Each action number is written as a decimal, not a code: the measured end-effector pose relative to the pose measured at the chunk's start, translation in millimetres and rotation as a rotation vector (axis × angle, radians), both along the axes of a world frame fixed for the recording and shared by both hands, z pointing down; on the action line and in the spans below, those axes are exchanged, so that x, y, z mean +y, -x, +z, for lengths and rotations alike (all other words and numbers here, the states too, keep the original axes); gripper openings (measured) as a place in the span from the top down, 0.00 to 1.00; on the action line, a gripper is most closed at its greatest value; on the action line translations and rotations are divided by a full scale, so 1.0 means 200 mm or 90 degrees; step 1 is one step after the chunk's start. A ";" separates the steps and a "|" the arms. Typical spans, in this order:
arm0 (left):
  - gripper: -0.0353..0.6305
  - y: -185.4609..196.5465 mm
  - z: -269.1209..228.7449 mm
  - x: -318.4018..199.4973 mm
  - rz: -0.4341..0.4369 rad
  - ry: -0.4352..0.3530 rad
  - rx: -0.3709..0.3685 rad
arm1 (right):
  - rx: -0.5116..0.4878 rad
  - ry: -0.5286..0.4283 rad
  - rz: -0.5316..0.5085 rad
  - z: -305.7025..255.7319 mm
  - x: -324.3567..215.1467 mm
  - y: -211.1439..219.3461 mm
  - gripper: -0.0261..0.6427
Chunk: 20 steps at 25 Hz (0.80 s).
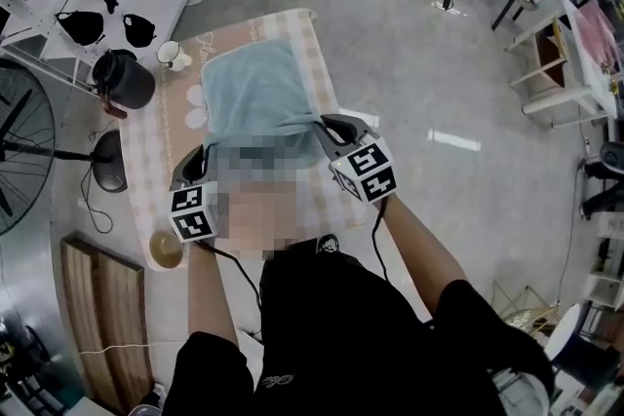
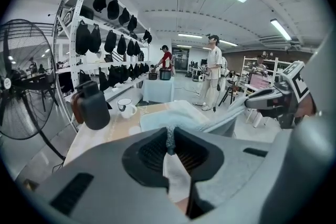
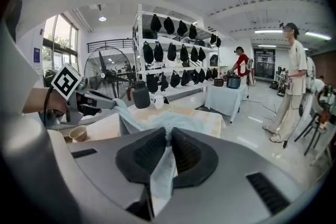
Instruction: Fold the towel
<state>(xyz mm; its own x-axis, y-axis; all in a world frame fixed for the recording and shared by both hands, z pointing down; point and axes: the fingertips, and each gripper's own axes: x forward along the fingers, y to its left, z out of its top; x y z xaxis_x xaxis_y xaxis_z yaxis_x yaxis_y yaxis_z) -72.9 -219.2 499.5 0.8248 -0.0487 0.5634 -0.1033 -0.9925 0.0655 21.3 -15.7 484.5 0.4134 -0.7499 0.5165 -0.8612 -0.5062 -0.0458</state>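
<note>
While the L tool [image 1: 198, 161] & R tool [image 1: 327, 127] are each pinching a near corner, the towel [image 1: 252, 88] is stretching lengthwise away from them over the desk [image 1: 146, 151], far edge straight ahead.

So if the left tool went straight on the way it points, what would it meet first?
Most likely the pale blue terry towel it is shut on: the left tool aims down at the towel's bulk lying on the beige checked tablecloth. Depth is hard to judge.
</note>
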 end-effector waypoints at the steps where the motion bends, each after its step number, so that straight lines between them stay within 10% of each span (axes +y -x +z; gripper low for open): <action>1: 0.88 -0.04 0.01 -0.03 0.002 0.002 0.000 | -0.001 0.002 0.003 0.00 -0.03 -0.04 0.91; 20: 0.88 -0.74 0.23 -0.48 0.028 0.043 -0.011 | 0.006 0.046 0.049 0.19 -0.46 -0.71 0.90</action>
